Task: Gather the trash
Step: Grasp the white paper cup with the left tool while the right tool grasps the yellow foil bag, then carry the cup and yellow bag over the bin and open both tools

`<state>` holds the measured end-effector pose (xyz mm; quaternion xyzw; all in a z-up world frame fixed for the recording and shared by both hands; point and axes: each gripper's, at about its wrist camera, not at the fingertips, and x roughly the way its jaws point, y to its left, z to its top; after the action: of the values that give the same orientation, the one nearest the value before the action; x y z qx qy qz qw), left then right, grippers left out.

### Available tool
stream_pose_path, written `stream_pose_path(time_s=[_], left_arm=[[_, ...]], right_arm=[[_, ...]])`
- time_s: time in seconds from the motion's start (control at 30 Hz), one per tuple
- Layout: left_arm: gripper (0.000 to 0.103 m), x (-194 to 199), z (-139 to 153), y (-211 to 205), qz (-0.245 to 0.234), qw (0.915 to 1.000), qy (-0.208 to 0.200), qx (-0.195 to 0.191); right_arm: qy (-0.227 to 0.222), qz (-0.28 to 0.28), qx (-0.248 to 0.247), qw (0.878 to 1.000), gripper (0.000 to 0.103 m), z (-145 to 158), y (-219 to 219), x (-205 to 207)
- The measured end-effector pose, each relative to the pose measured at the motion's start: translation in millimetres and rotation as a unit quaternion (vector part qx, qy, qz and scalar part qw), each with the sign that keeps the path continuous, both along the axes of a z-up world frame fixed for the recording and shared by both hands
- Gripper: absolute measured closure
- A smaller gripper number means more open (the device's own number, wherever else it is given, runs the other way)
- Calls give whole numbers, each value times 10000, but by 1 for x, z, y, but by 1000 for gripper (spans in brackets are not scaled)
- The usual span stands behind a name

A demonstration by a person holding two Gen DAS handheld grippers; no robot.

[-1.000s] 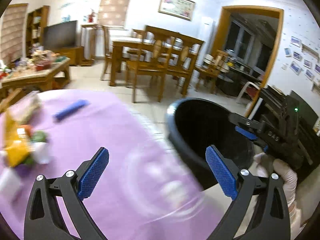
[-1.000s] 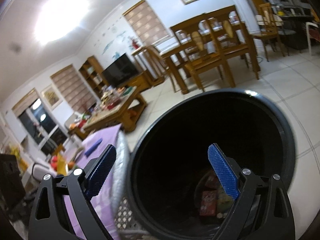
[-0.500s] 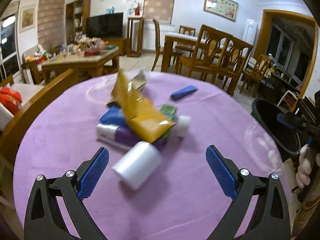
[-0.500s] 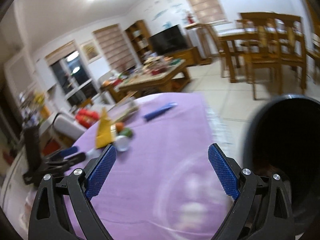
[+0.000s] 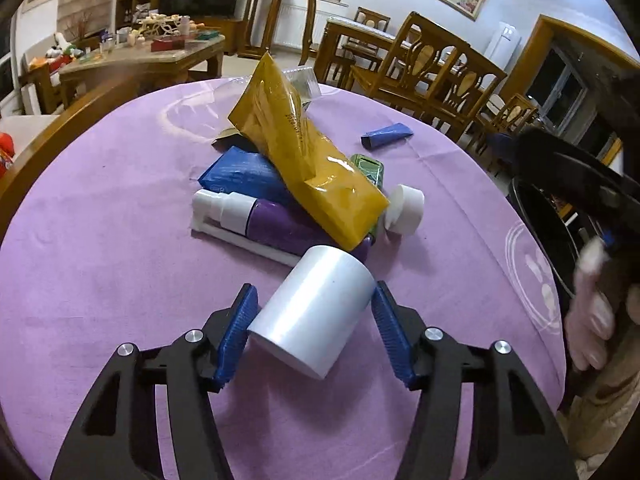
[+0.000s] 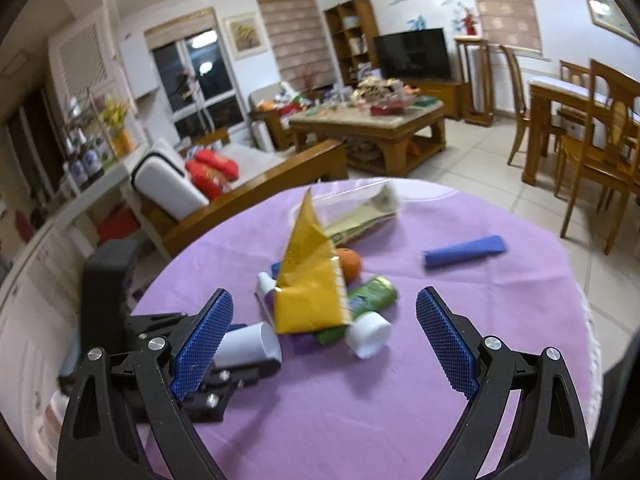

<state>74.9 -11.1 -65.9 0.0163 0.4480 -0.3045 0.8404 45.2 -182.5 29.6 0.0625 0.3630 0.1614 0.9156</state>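
Note:
A pile of trash lies on the round table's purple cloth [image 5: 120,280]: a yellow bag [image 5: 304,160], a blue packet [image 5: 244,174], a purple bottle with a white cap [image 5: 280,226], a green tube [image 5: 368,168] and a white cap [image 5: 404,208]. A white cup [image 5: 316,312] lies on its side between my left gripper's [image 5: 314,334] blue pads, which touch its sides. It also shows in the right wrist view [image 6: 248,346]. My right gripper [image 6: 324,344] is open and empty above the table, facing the pile. A black bin [image 5: 548,224] stands at the table's right edge.
A blue wrapper [image 5: 386,136] lies apart at the far right of the table; it also shows in the right wrist view [image 6: 464,256]. An orange [image 6: 350,264] sits in the pile. Wooden chairs [image 5: 432,68] and a coffee table [image 6: 372,128] stand beyond.
My left gripper has moved in onto the white cup and closed around it. My right gripper has swung from the bin toward the trash pile and stays open.

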Motion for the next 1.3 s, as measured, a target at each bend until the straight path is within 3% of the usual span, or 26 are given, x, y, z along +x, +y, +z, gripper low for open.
stream_pose_path(time_s=[0.37, 0.53, 0.63, 0.8, 1.0, 1.3], left_arm=[[44, -13, 8, 36, 467, 9983, -172, -291], [44, -9, 9, 37, 475, 9982, -137, -334], [44, -6, 10, 37, 487, 9980, -108, -394], [44, -5, 10, 37, 534, 9978, -114, -382], [44, -5, 11, 36, 592, 9976, -173, -305], [44, -16, 23, 46, 707, 9944, -519, -596]], right_arm=[[564, 161, -595, 9965, 17, -47, 65, 75], [838, 124, -802, 9932, 41, -64, 73, 92], [766, 132, -840, 9934, 46, -68, 78, 93], [632, 159, -596, 9961, 61, -61, 75, 84], [373, 135, -66, 9992, 62, -40, 59, 59], [-183, -255, 824, 9961, 62, -9, 0, -12]])
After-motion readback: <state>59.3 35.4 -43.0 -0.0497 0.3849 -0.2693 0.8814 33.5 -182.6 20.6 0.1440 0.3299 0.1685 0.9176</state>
